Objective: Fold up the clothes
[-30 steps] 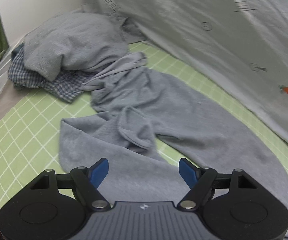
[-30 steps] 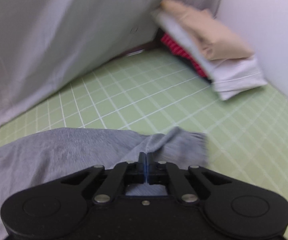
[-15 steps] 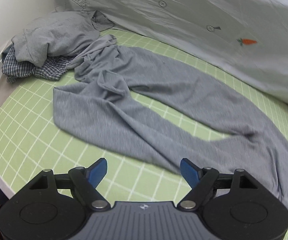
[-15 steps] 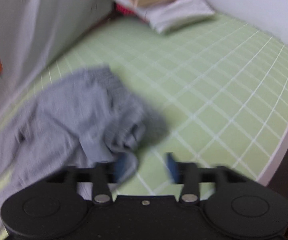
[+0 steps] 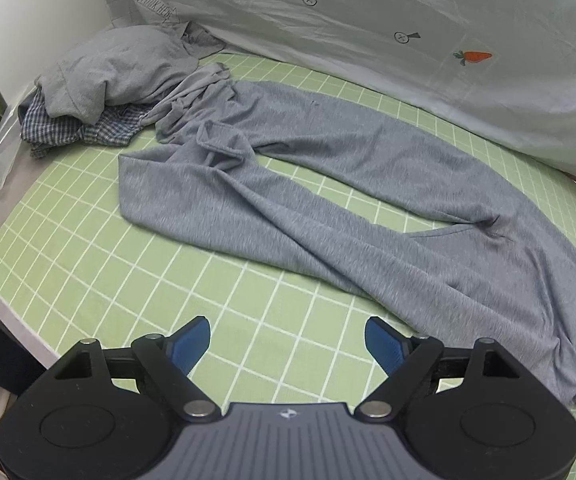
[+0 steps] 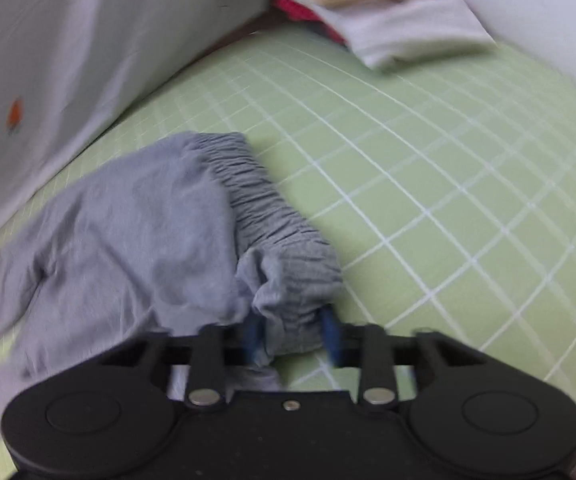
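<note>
Trousers: grey trousers (image 5: 328,184) lie spread lengthwise on the green grid mat (image 5: 87,280), ahead of the left tongs and running off to their right, legs parted in a narrow V, unfolded
Pile of clothes: far ahead and left of the left tongs, a grey garment (image 5: 115,68) heaped on a checked one (image 5: 67,132); the leg ends touch it, likely why the hems are rumpled
Left tongs: left tongs (image 5: 288,344) released, blue pads wide apart over bare mat just short of the near leg, holding nothing
Waistband: gathered elastic waistband (image 6: 263,208) runs straight ahead of the right tongs, its near end bunched
Right tongs: right tongs (image 6: 292,336) part-open, pads either side of that bunch; whether they pinch it I cannot tell, the view is blurred
Folded stack: far ahead and right of the right tongs, folded clothes (image 6: 388,12), beige on white on red, probably the place for finished pieces
Containers: none in view; clothes rest on the mat
</note>
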`<state>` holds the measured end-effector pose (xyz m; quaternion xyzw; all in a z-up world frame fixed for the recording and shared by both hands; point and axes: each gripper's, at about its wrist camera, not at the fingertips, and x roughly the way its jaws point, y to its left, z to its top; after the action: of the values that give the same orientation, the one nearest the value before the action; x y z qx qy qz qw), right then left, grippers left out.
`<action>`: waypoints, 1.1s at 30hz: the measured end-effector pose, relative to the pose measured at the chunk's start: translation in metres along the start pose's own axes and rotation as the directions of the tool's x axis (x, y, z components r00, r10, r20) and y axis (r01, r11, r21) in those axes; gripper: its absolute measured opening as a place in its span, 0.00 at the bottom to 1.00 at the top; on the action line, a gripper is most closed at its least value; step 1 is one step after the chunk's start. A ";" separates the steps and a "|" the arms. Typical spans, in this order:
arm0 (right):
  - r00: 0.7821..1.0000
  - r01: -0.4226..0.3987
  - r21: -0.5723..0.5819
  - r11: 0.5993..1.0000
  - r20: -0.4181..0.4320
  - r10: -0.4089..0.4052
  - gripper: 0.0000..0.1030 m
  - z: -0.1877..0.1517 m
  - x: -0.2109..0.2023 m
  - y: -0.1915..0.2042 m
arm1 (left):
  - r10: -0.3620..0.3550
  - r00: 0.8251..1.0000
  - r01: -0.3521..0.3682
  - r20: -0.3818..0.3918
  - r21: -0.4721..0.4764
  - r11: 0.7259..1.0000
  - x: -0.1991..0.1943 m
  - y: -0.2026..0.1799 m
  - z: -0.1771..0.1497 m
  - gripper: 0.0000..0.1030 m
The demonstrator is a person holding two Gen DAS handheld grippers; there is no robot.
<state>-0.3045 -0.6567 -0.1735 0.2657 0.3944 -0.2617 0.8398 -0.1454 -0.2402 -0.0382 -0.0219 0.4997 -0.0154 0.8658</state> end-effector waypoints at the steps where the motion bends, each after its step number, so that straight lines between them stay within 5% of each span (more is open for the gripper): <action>1: 1.000 0.009 -0.021 1.000 0.027 -0.009 0.08 -0.001 -0.012 -0.001 | -0.001 1.000 0.001 0.006 -0.002 1.000 -0.001 0.000 0.001 0.82; 4: 0.993 0.087 -0.031 0.996 0.088 -0.084 0.08 -0.006 -0.040 -0.014 | 0.004 1.000 -0.004 0.026 -0.011 1.000 -0.003 -0.001 0.007 0.82; 7: 0.992 0.123 0.008 0.992 -0.024 -0.123 0.12 -0.013 -0.026 -0.034 | 0.010 1.000 -0.009 0.016 -0.026 1.000 0.004 -0.002 0.014 0.83; 10: 0.994 0.105 0.050 0.993 0.006 -0.106 0.46 -0.008 -0.031 -0.036 | -0.001 1.000 0.001 0.002 -0.035 0.999 0.011 -0.002 0.022 0.83; 12: 0.991 0.097 0.042 0.994 0.085 -0.100 0.84 0.000 -0.043 -0.029 | -0.002 1.000 0.002 0.008 -0.030 1.000 0.013 -0.004 0.028 0.83; 20: 0.990 0.035 -0.028 0.999 0.140 -0.031 0.96 0.064 -0.001 0.011 | -0.022 1.000 0.023 0.012 -0.014 1.000 0.031 -0.019 0.059 0.84; 29: 1.000 0.009 -0.098 0.995 0.002 -0.009 0.92 0.102 0.095 0.053 | -0.037 0.999 0.037 0.017 -0.002 0.999 0.060 -0.046 0.107 0.84; 31: 1.000 0.021 -0.114 0.993 -0.013 -0.023 0.75 0.101 0.101 0.059 | -0.042 0.999 0.042 0.014 0.019 0.999 0.063 -0.051 0.110 0.84; 33: 0.999 0.033 -0.130 0.991 -0.028 -0.037 0.39 0.101 0.106 0.066 | -0.066 0.998 0.066 0.011 0.048 0.997 0.064 -0.055 0.111 0.84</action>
<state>-0.1507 -0.6995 -0.1878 0.2078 0.4280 -0.2464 0.8443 -0.0176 -0.2960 -0.0356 -0.0178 0.4927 -0.0557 0.8682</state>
